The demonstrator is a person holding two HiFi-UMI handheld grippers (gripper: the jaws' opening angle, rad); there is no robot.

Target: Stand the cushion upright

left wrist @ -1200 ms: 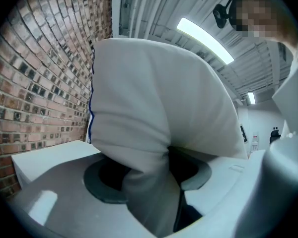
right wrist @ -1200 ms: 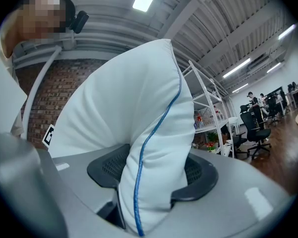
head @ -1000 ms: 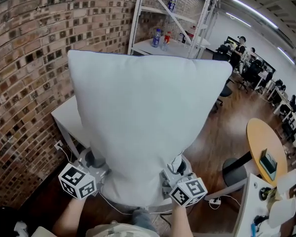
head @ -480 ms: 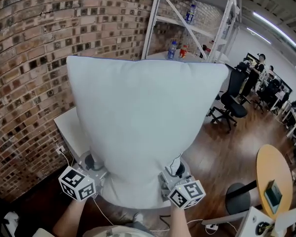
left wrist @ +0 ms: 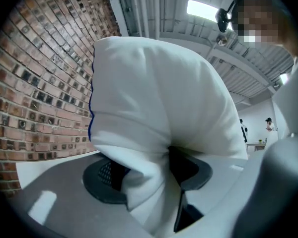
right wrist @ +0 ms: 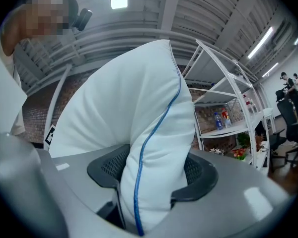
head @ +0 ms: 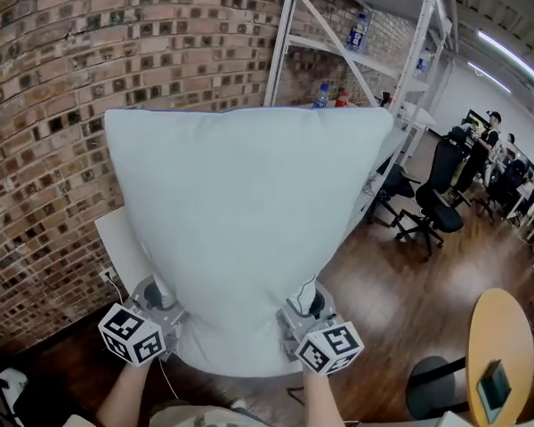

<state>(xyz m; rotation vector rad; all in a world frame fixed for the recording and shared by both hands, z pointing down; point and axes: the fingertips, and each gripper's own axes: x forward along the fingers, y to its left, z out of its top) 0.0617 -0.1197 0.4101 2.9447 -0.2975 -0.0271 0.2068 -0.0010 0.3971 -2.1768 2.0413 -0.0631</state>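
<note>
A large pale cushion [head: 240, 229] with blue piping hangs in the air in front of me, held flat-on and upright by its lower corners. My left gripper [head: 165, 314] is shut on the cushion's lower left corner; in the left gripper view the fabric [left wrist: 154, 133] bunches between the dark pads [left wrist: 107, 180]. My right gripper [head: 298, 314] is shut on the lower right corner; the piped edge [right wrist: 154, 148] is squeezed between its pads [right wrist: 111, 167]. The cushion hides most of what lies behind it.
A brick wall [head: 62, 105] fills the left. A white table [head: 129, 247] stands against it, partly behind the cushion. A white metal shelf rack [head: 374, 69] with bottles is behind on the right. Office chairs [head: 427, 207] and a round wooden table [head: 503, 345] stand on the wooden floor.
Both grippers have carried the cushion leftwards toward the brick wall; the rack and chairs slid right in the head view. The grip on both corners is unchanged.
</note>
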